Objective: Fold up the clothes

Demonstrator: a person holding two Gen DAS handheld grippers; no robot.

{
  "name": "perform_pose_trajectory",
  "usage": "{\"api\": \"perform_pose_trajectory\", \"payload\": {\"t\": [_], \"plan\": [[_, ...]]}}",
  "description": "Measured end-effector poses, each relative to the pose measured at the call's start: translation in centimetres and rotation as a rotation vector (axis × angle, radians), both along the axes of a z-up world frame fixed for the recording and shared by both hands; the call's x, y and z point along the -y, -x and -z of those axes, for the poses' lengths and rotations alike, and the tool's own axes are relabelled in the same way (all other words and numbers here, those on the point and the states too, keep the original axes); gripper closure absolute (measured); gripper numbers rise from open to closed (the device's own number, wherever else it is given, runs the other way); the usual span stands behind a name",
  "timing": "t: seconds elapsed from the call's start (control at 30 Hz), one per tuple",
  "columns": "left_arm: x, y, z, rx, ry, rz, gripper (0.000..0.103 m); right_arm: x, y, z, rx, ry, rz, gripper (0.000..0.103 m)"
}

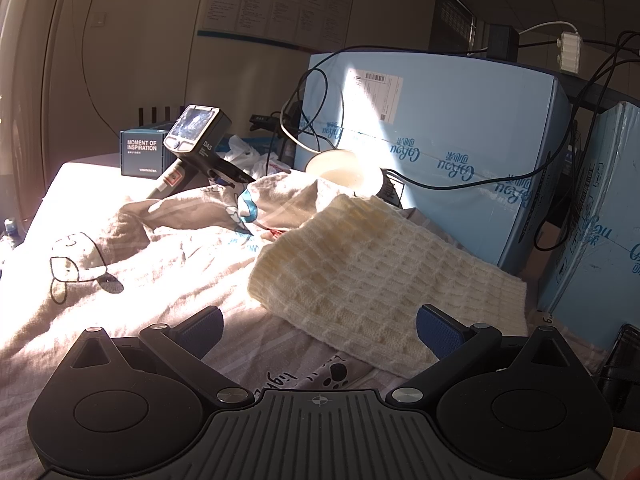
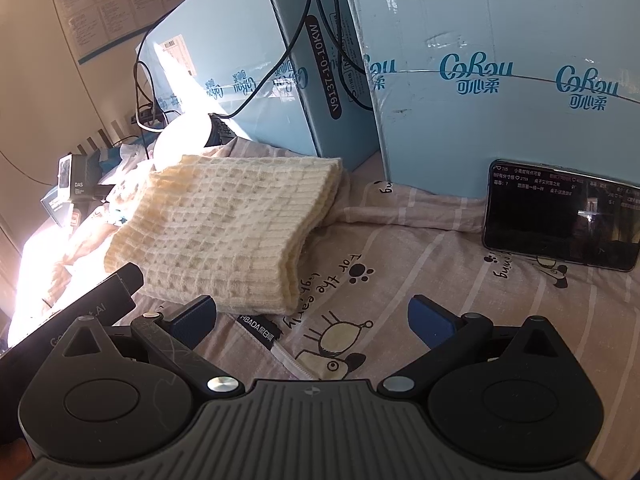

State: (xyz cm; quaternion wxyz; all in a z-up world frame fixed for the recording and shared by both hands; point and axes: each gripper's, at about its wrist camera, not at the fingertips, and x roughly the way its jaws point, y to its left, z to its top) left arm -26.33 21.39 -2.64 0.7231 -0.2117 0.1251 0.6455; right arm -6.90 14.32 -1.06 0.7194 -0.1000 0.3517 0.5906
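Note:
A cream waffle-knit sweater point(image 1: 360, 276) lies folded into a thick rectangle on a pink cartoon-print sheet point(image 1: 132, 320). In the right wrist view the sweater point(image 2: 232, 232) sits just ahead and left of centre. My left gripper point(image 1: 318, 330) is open, its blue pads wide apart, with the sweater's near edge between and just beyond them. My right gripper point(image 2: 312, 316) is also open and empty, hovering over the sheet point(image 2: 420, 280) beside the sweater's near right corner. Behind the sweater lies a crumpled printed garment point(image 1: 224, 208).
Large blue cardboard boxes point(image 1: 440, 152) point(image 2: 500, 72) with black cables wall off the back and right. A phone point(image 2: 560, 220) leans against a box. A handheld device point(image 1: 192, 140), a small dark box point(image 1: 142, 152) and a white bowl point(image 1: 344, 172) stand behind the clothes.

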Motion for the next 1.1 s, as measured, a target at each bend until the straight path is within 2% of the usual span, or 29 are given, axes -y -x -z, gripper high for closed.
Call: {"api": "perform_pose_trajectory", "payload": {"t": [1.1], "plan": [[0.00, 0.05, -0.01, 0.003, 0.003, 0.006, 0.000, -0.18, -0.03, 0.20, -0.002, 0.011, 0.005, 0.000]]}}
